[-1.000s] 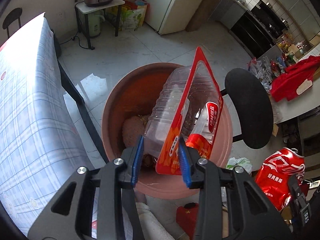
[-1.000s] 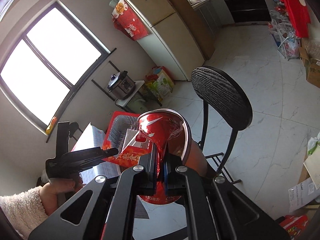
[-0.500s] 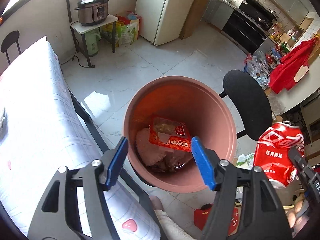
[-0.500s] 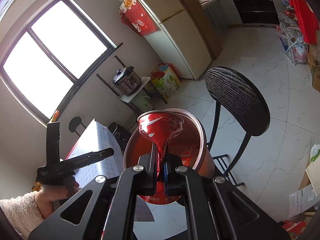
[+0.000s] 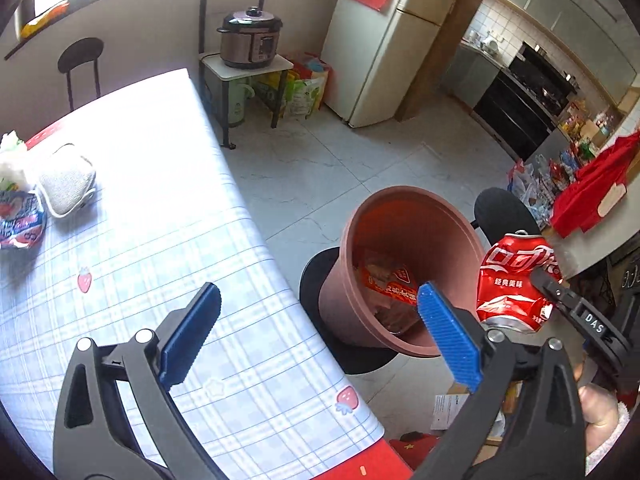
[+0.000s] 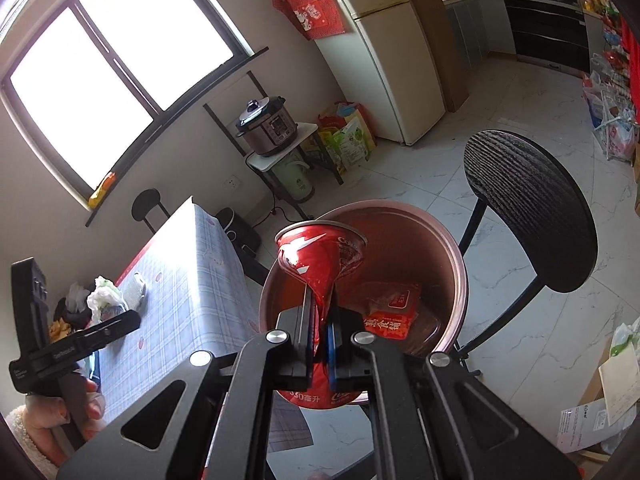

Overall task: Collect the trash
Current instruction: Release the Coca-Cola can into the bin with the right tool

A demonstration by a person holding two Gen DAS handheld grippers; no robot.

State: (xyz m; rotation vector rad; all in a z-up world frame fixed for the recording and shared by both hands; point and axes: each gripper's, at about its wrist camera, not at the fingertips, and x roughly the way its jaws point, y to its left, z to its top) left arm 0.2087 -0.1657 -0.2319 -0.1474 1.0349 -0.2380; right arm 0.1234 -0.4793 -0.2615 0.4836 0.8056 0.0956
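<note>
While pinched between right gripper (image 6: 323, 330) fingers, crushed can (image 6: 320, 256)

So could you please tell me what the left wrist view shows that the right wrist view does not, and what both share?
Only the left wrist view shows the left gripper, its blue pads wide apart with nothing between them, having just opened, and the strawberry prints on the tablecloth. Only the right wrist view shows the window and the right gripper pinching the can flat. Both show the crushed red cola can, the brown bin holding a red wrapper, the pressure cooker and the fridge.
</note>
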